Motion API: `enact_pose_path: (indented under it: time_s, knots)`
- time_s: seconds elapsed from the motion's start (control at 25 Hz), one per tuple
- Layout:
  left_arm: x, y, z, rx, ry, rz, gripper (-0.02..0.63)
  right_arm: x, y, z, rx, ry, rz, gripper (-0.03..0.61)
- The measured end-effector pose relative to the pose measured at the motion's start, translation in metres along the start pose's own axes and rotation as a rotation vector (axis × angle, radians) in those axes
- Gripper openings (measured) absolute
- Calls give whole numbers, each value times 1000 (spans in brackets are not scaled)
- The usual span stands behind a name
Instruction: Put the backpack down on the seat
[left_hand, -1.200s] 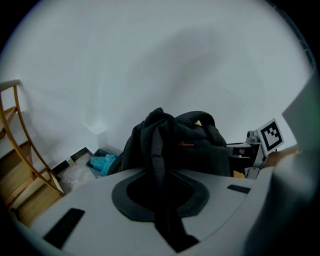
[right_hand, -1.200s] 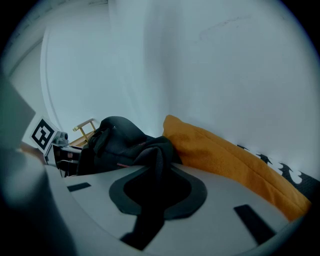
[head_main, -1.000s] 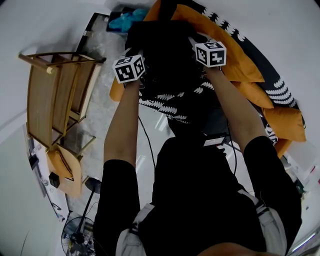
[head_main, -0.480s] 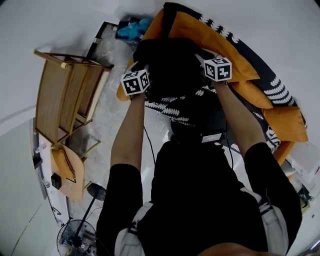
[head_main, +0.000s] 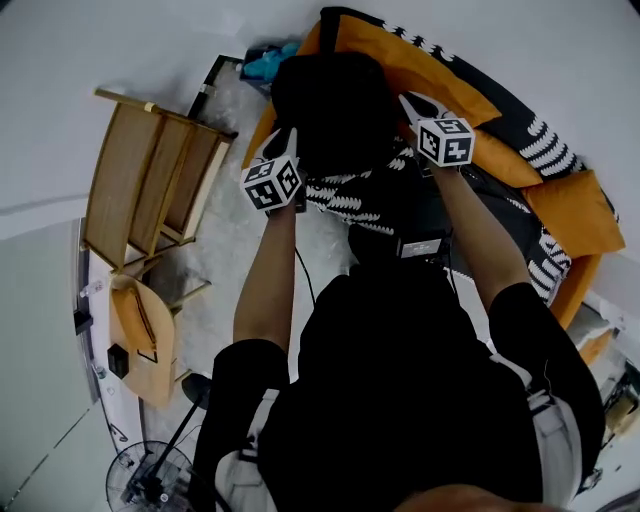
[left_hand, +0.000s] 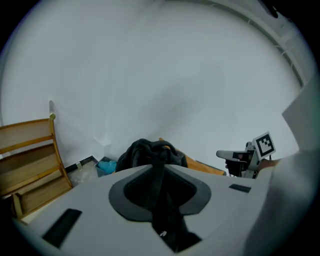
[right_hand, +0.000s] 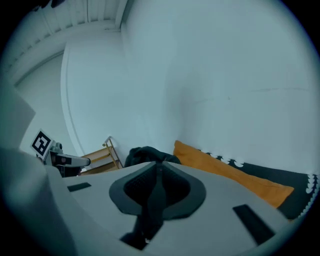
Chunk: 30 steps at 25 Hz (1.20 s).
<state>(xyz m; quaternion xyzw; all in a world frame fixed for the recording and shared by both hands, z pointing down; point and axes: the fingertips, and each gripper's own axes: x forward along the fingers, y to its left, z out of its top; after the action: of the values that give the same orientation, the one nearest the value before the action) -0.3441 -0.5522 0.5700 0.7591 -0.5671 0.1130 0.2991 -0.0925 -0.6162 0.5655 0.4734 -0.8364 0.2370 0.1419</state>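
The black backpack sits on the sofa seat, against the orange cushion and above the black-and-white patterned throw. My left gripper is at the bag's lower left edge and my right gripper at its right edge. In the left gripper view the backpack stands just beyond the left gripper. Those jaws are closing, with a narrow dark gap between them and no strap that I can make out. The right gripper shows the same narrow gap, with the backpack beyond it.
A wooden slatted chair stands left of the sofa. A turquoise object lies on the floor behind the sofa's end. An orange seat and a floor fan are at the lower left. A white wall runs behind everything.
The backpack has gone from between the two grippers to resting on the seat. Both grippers have drawn back toward me, the left one more.
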Motion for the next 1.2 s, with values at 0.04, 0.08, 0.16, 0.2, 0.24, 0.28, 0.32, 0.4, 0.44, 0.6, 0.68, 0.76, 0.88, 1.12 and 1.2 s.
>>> enact_pose_path:
  time_s: [0.04,0.08,0.16,0.2,0.24,0.28,0.32,0.4,0.44,0.6,0.68,0.76,0.88,1.12,1.2]
  knots:
    - [-18,-8,3,-7,-34,-8,74,-16,10,6,-5,-35,2,55]
    - [-37,-17,4,-12,-66,-16,54,-34,20,10,-8,-68,4,51]
    - [-72,-34,3,-23,-120,-41,41,-71,39,13,-9,-128,4,44]
    - [-87,-43,2,-30,-142,-57,40,-90,47,14,-10,-155,3,41]
    - [-102,-51,1,-33,-161,-73,40,-109,56,17,-11,-181,2,37]
    - [-117,-59,1,-27,-179,-89,36,-128,64,20,-12,-208,2,34]
    - [-133,-67,2,-14,-198,-103,31,-146,73,23,-13,-235,2,32]
    - [-166,-80,4,24,-236,-128,25,-183,92,27,-17,-278,-2,32]
    - [-183,-85,4,43,-255,-139,21,-201,102,28,-23,-292,-5,31]
    - [-238,-101,-3,78,-310,-173,17,-267,133,21,-54,-323,-10,31]
    - [-262,-111,-8,77,-333,-186,17,-295,144,16,-65,-333,-13,31]
    - [-283,-121,-11,86,-352,-196,17,-318,153,15,-77,-343,-13,31]
    - [-309,-138,-10,104,-381,-207,17,-350,163,18,-111,-359,-18,31]
    - [-357,-178,-37,161,-412,-196,17,-401,175,-5,-134,-391,-3,31]
    - [-372,-194,-50,177,-423,-189,17,-415,177,-20,-137,-386,8,31]
